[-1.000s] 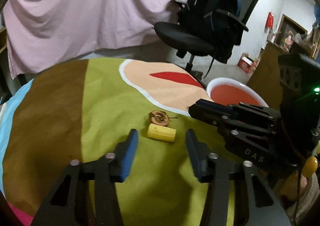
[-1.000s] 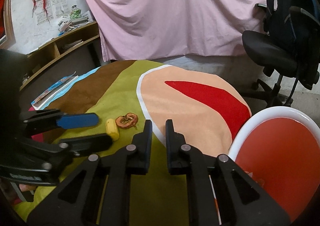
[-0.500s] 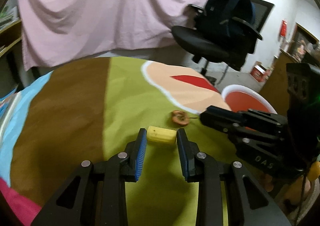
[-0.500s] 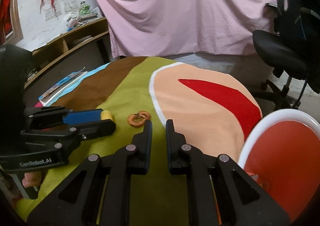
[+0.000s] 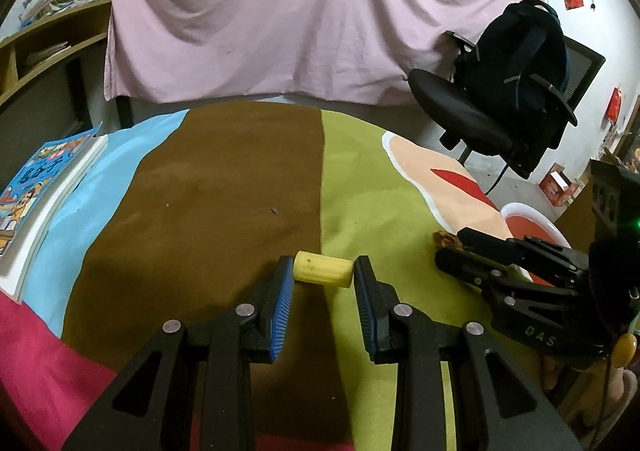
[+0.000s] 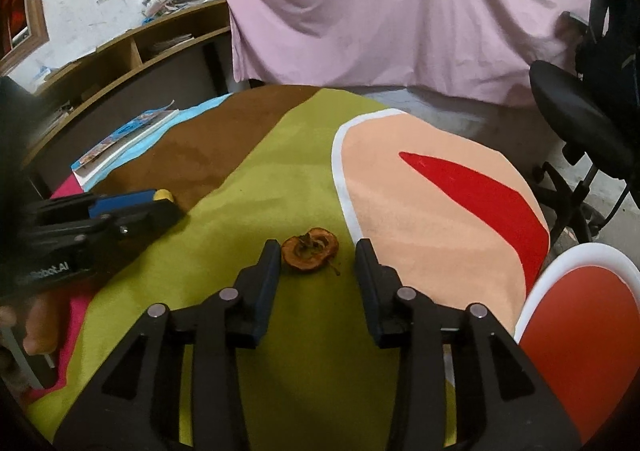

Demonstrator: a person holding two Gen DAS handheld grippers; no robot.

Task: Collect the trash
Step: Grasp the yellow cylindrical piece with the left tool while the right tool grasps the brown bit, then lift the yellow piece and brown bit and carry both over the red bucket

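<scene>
On the cloth-covered surface, two scraps are in play and we have one hand on each.

Left gripper: fingers clamped end-to-end on the yellow cylindrical scrap. A second ago they straddled it wide on the green patch, right beside the browned apple slice. Now the scrap sits over the brown/green seam, well apart from the slice, so it travelled with the fingers. We read that as a good grip. Whether it's clear of the cloth we can't tell from this angle.

Right gripper: fingers were nearly together and short of the slice a second ago. Jaws are opening now and stand either side of the slice with a gap on both sides. Nothing held yet; the slice lies flat on the green patch, stem toward us.

Red bin with white rim sits off the surface edge at the right, below the tabletop, near the right hand and far from the left.

What it means:
- yellow scrap: picked, needs carrying across to the bin
- slice: pre-grasp only; it's thin and flat, so we expect the fingers must go down to the cloth before closing
- risk: left hand's path to the bin crosses the right gripper

Book stack at far left isn't trash; leave it.
</scene>
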